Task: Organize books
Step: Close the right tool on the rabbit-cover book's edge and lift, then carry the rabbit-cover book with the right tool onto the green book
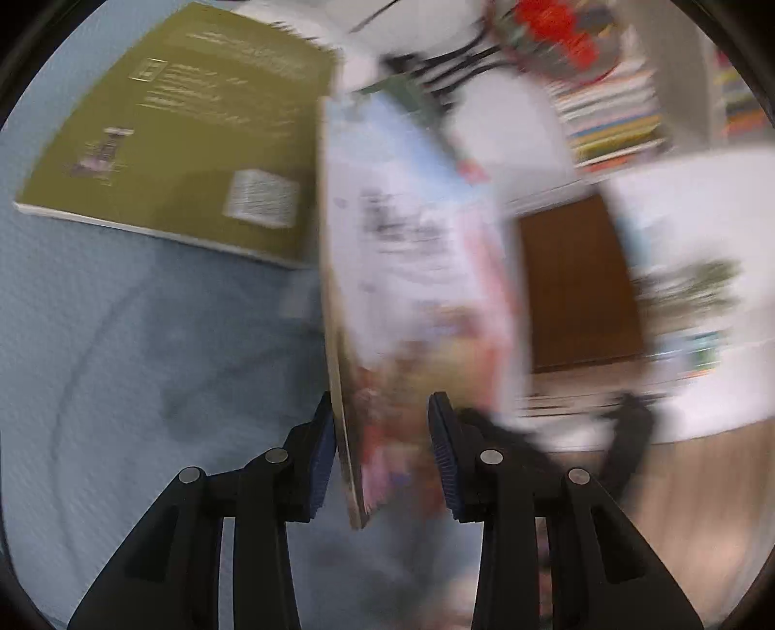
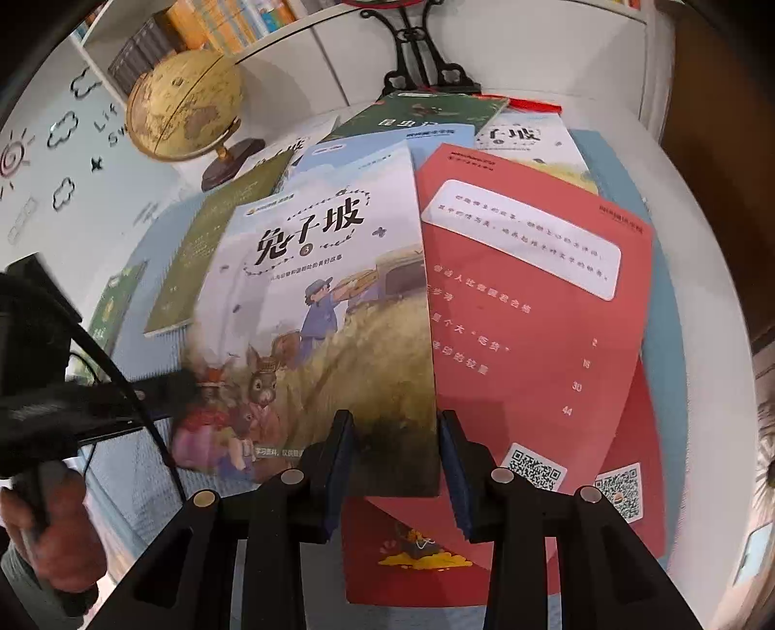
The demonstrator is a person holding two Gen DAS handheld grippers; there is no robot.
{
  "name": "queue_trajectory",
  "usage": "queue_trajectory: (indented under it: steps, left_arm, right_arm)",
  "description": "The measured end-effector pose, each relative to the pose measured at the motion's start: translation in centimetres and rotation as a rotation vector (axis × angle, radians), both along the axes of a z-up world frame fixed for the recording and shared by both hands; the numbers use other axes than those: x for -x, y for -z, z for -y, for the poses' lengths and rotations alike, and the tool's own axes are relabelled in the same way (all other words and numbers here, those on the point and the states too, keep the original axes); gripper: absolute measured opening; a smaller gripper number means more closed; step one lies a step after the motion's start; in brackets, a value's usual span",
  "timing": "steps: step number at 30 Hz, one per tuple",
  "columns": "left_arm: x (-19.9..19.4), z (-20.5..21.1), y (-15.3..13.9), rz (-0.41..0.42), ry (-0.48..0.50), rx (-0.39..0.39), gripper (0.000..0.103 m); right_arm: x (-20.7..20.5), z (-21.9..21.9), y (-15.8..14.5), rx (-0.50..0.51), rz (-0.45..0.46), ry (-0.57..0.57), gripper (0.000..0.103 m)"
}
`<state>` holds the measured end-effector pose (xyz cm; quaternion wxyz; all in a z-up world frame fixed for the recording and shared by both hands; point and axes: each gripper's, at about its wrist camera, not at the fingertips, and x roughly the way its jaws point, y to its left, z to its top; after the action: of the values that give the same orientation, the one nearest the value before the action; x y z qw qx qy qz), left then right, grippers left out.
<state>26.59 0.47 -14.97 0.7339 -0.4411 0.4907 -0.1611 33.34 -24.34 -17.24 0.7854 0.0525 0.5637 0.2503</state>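
Left gripper apparently clamped on rabbit book, right gripper too, red book beside, globe behind

Taking the rabbit book as landmark, in the right wrist view:

- just right of it, edge to edge: a book with a contents list, lying on another book with a code square
- left and partly under: a book lying flat
- behind, partly overlapped: several more books
- behind left: a globe
- farther behind: a shelf of books
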Motion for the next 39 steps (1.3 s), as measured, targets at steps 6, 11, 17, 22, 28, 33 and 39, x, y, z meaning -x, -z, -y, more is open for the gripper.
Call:
queue_trajectory:
  steps: [6, 11, 17, 22, 28, 33, 39]
  left_arm:
    - [-0.9, 1.4, -1.7, 0.038, 0.015, 0.001, 0.032]
    - [-2.7, 3.4, 1.4, -0.061, 0.017, -0.158, 0.01]
    - [-3.4, 3.2, 1.4, -0.061, -0.001, 0.096, 0.01]
    - [-4.1, 2.7, 0.8, -0.04, 0.012, 0.313, 0.01]
    - [-4.4, 2.8, 2.1, -0.071, 0.013, 0.426, 0.01]
    - [-3.3, 2.7, 1.7, -0.093, 0.049, 0.255, 0.009]
    - [-2.7, 4.6, -0.3, -0.062, 0.164, -0.114, 0.011]
  right_arm:
    - [-0.6, 1.7, 0.7, -0.141, -0.08, 0.037, 0.036]
    - [-0.4, 1.6, 0.6, -0.156, -0.092, 0.038, 0.036]
    - [-1.2, 2.1, 0.3, -0.192, -0.146, 0.049, 0.045]
    - [-2.4, 4.7, 0.5, -0.391, -0.211, 0.133, 0.07]
    - [-4.6, 5.3, 3.1, -0.66, -0.346, 0.202, 0.066]
    - [-4.4, 3.2, 2.0, -0.562, -0.283, 0.17, 0.029]
    - [-1.7, -0.4, -1.5, -0.235, -0.083, 0.033, 0.025]
